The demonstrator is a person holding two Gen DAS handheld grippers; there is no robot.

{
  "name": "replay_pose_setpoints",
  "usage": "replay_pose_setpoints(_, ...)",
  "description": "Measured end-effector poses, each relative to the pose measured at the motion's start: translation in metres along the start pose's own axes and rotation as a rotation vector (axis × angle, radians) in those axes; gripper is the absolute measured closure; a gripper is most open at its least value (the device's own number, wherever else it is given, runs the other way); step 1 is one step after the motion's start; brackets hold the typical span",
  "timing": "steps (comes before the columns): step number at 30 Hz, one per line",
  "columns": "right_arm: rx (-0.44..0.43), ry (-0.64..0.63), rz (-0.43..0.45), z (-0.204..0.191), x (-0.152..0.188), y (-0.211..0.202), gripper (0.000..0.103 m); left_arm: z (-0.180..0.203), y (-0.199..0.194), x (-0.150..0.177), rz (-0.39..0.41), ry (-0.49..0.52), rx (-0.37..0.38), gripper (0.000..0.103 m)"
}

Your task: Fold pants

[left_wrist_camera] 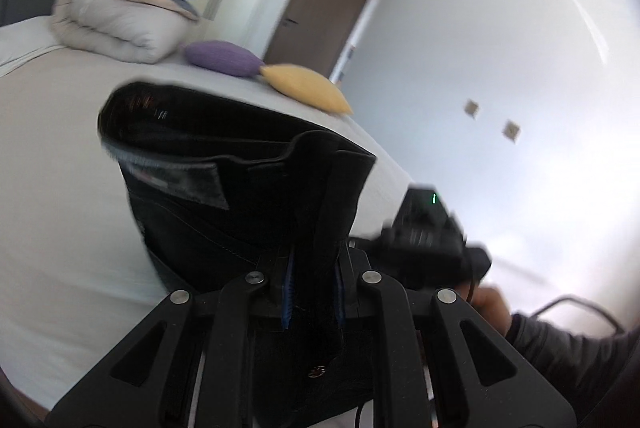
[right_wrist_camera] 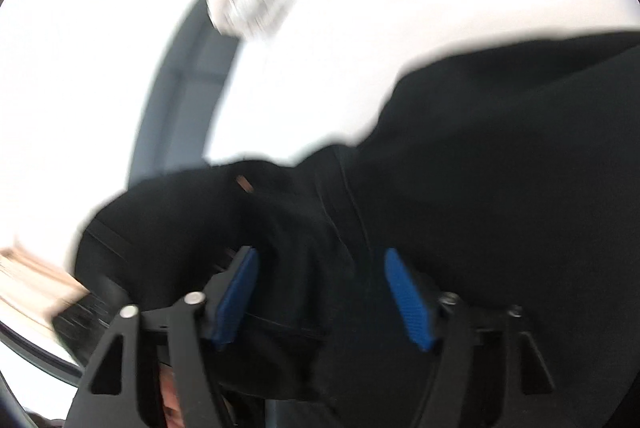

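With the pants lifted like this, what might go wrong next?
1. Only the left gripper clamps the black pants; the fabric may slip out or hang twisted.
2. The right gripper is open with cloth between its pads, so it could snag and drag the fold.

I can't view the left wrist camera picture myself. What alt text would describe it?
A hand-held left gripper is clamped on dark pants, lifting them above a pale bed. Behind lie a folded duvet, a purple cushion and a yellow cushion, with a brown door beyond. The other gripper shows, blurred, at right.
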State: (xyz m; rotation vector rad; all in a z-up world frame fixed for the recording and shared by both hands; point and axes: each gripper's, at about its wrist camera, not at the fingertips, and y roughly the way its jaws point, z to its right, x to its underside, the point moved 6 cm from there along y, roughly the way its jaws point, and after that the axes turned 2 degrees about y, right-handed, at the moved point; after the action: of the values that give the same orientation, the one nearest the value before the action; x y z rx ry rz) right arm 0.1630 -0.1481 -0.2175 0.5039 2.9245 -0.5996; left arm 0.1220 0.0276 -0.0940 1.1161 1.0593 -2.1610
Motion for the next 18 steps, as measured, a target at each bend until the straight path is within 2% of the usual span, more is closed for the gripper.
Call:
replay_pose_setpoints(4, -0.085, 0.033, 0.009, 0.012, -0.004, -0.042, 0.016, 0.043, 0.053, 0.023, -0.108, 0.086, 0.036, 0.090)
replay_pose_setpoints(7, -0.061, 0.056, 0.028, 0.030, 0.004, -0.065, 0.014, 0.071, 0.081, 0.050, -0.189, 0.169, 0.034, 0.090)
replay_pose_setpoints(11, -0.084, 0.089, 0.066, 0.046, 0.012, -0.085, 0.014, 0.100, 0.109, 0.079, -0.286, 0.259, 0.029, 0.090)
replay_pose_setpoints(13, -0.100, 0.084, 0.077, 0.048, 0.017, -0.090, 0.013, 0.117, 0.117, 0.089, -0.301, 0.345, 0.010, 0.090)
replay_pose_setpoints(18, 0.094, -0.015, 0.003, 0.050, 0.027, -0.088, 0.018, 0.151, 0.120, 0.113, -0.295, 0.556, -0.069, 0.090)
